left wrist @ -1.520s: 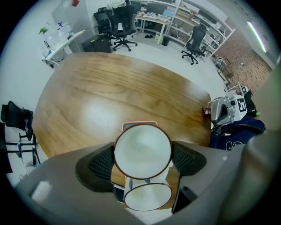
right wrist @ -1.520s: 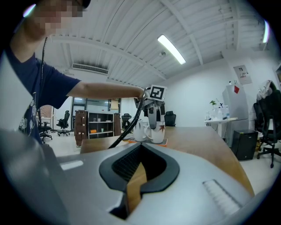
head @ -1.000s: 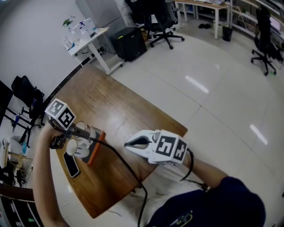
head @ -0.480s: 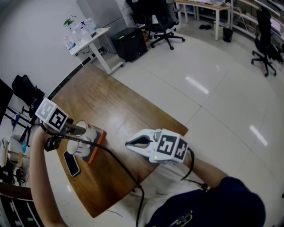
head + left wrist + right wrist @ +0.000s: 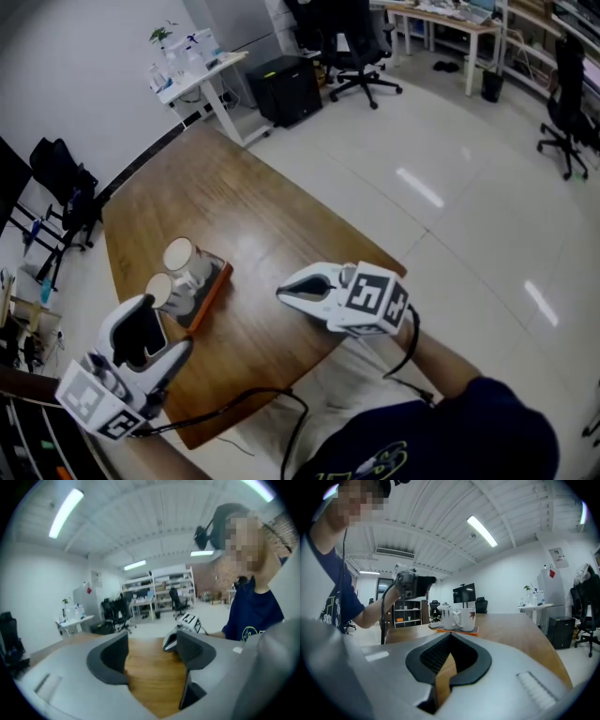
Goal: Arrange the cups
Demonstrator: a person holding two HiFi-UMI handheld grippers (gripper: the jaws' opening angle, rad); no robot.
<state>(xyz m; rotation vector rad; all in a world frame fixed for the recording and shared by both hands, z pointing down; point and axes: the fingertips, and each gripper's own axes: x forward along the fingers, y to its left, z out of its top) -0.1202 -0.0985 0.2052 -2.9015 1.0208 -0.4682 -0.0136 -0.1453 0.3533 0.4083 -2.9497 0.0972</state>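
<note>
Two white mugs (image 5: 178,255) (image 5: 159,289) stand side by side on an orange tray (image 5: 214,284) at the left of the wooden table (image 5: 244,216). In the right gripper view they show as one plain mug (image 5: 449,618) and one with a red leaf (image 5: 469,617). My left gripper (image 5: 159,323) (image 5: 152,651) hangs off the cups, near the table's left front edge. Its jaws are wide apart and closing, with only bare table between them. My right gripper (image 5: 283,292) (image 5: 447,660) is shut on nothing and rests low over the table's right front part, pointing at the mugs.
The table's front corner (image 5: 394,262) lies just right of my right gripper. A cable (image 5: 253,398) runs along the front edge. Beyond the table's far end stand a white desk (image 5: 202,75), a black cabinet (image 5: 286,89) and office chairs (image 5: 361,47).
My left gripper has pulled back from the mugs towards the table's left front edge, rising and turning as it went. Both mugs stand free on the tray. My right gripper has kept still.
</note>
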